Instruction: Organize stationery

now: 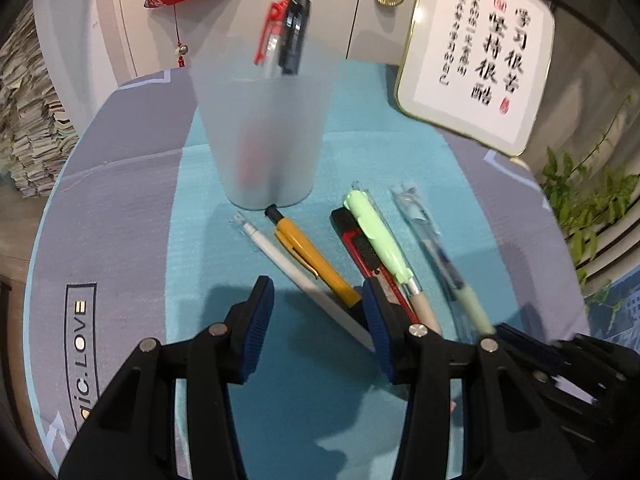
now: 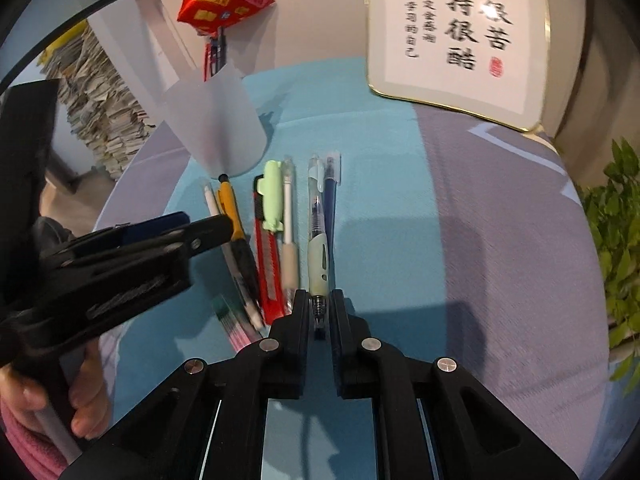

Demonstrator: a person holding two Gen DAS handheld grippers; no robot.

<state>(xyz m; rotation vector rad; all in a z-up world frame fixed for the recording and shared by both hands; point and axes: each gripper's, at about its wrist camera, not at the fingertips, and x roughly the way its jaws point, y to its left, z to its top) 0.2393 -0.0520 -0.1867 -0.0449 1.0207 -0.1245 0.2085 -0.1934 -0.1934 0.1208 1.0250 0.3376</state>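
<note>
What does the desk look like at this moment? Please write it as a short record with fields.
holder: frosted pen cup upright on the teal mat, pens inside
loose items: white pen, yellow pen, red utility knife, green-capped pen, clear gel pen, dark blue pen, lying side by side
left gripper: open, above the mat, holding nothing
right gripper: shut on the clear gel pen's tip end
backdrop: framed calligraphy
</note>
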